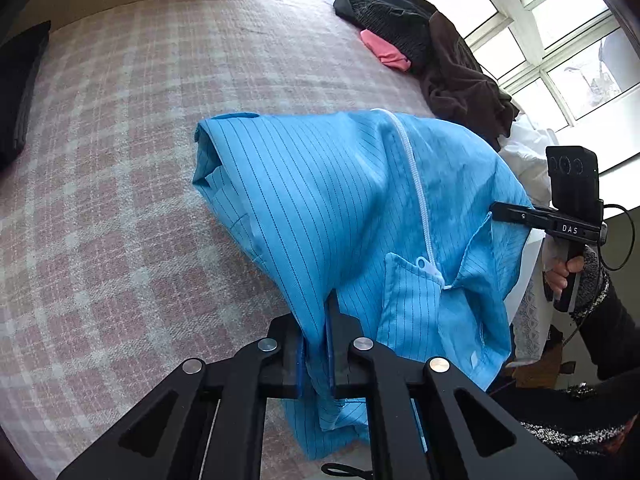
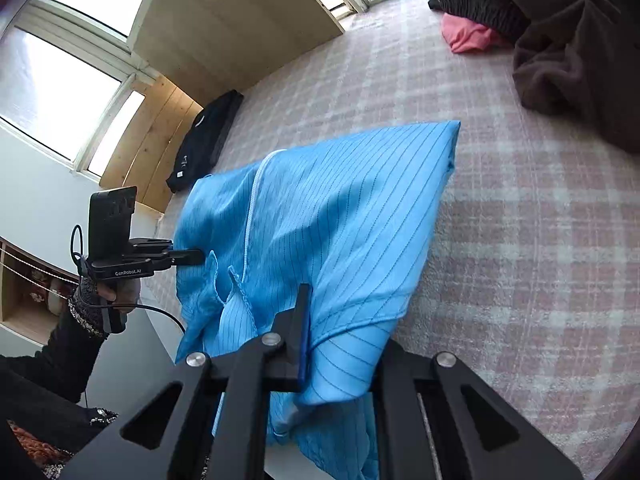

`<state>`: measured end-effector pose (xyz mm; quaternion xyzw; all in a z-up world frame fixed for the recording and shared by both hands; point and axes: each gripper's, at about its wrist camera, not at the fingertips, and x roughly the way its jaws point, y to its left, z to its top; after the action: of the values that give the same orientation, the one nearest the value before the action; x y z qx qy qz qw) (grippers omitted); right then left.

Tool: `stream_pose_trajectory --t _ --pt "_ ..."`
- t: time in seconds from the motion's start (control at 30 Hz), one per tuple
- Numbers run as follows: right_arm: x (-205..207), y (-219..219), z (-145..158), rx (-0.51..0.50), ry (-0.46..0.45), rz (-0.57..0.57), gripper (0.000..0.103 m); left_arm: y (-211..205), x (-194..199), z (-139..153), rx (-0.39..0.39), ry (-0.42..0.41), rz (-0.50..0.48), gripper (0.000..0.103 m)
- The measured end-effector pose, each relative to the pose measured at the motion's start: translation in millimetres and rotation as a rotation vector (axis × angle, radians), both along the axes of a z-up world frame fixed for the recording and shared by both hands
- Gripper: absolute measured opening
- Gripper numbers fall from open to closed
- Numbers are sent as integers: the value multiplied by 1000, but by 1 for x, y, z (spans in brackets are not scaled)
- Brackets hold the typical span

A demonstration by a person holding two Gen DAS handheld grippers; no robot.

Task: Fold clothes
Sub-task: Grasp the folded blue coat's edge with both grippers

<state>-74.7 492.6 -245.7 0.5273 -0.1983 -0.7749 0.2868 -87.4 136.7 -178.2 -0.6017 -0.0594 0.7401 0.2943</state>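
Note:
A light blue pinstriped jacket [image 1: 340, 200] with a white zipper [image 1: 416, 184] is held up over a pink plaid bed [image 1: 120, 200], its far end resting on the cover. My left gripper [image 1: 318, 336] is shut on one shoulder edge of the jacket. My right gripper [image 2: 320, 320] is shut on the other edge of the jacket [image 2: 340, 216]; its right finger is hidden under the cloth. Each gripper shows in the other's view: the right gripper [image 1: 500, 210] at the jacket's right side, the left gripper [image 2: 200, 258] at its left side.
A pile of dark clothes [image 1: 440, 56] with a pink garment [image 1: 386, 52] lies at the far side of the bed by the windows. A folded black garment [image 2: 206, 140] sits near the wooden headboard [image 2: 224, 32]. A person's hand [image 1: 564, 272] holds the right gripper's handle.

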Motion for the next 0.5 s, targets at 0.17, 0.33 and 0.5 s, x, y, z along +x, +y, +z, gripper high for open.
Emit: stream_pose_trajectory --t 0.17,0.33,0.5 --pt "-11 -6 37 4 64 36 6 0 8 30 27 66 38 5" --pt "-40 -32 82 62 179 160 5 -12 10 62 54 136 112 5" --pt "-69 -48 69 155 94 238 5 -34 0 44 48 76 111 5"
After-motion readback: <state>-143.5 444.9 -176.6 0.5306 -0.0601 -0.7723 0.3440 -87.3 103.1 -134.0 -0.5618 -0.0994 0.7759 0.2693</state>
